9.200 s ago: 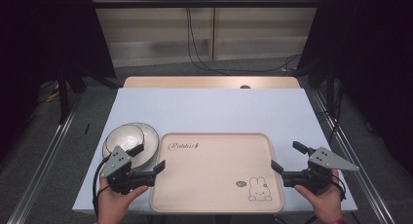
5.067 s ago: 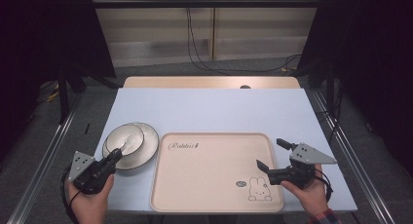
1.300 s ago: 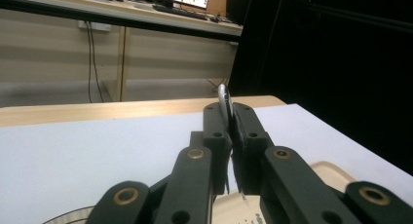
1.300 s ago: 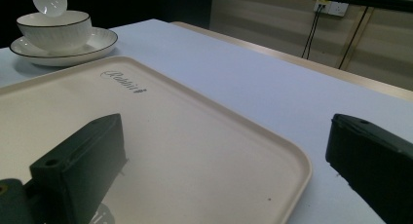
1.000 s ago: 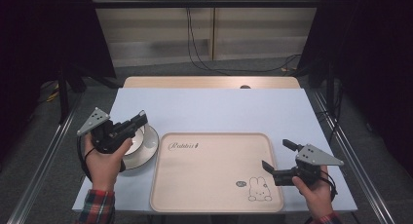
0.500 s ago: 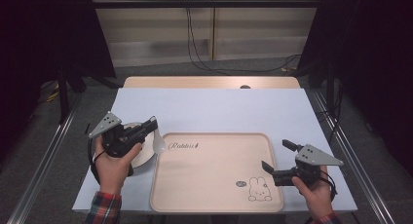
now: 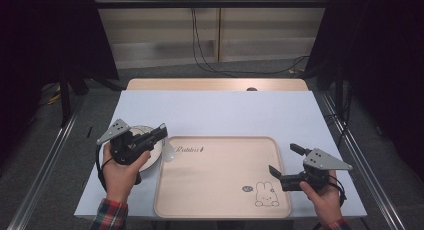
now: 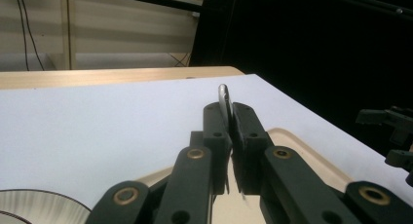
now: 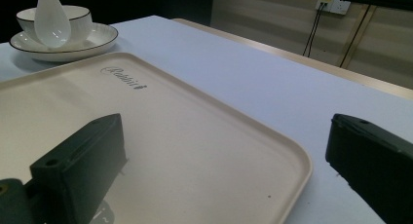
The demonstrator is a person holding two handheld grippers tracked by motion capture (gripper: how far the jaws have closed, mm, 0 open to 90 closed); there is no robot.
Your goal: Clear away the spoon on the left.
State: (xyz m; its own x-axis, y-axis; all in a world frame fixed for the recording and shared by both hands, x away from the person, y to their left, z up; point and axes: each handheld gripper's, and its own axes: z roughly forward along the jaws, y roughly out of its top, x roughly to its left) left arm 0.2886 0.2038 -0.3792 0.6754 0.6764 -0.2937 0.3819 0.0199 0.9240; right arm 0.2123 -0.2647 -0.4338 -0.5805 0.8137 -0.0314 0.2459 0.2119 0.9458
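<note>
Left gripper [image 7: 161, 131]: I see its jaws pinching the white spoon [image 7: 168, 152] over the tray's [image 7: 220, 210] left edge.
Right gripper [image 7: 283, 165]: jaws spread, at the tray's right edge.

One tray [image 7: 220, 180], one bowl [image 9: 73, 17], one saucer [image 9: 92, 44], one spoon [image 9: 51, 24]
</note>
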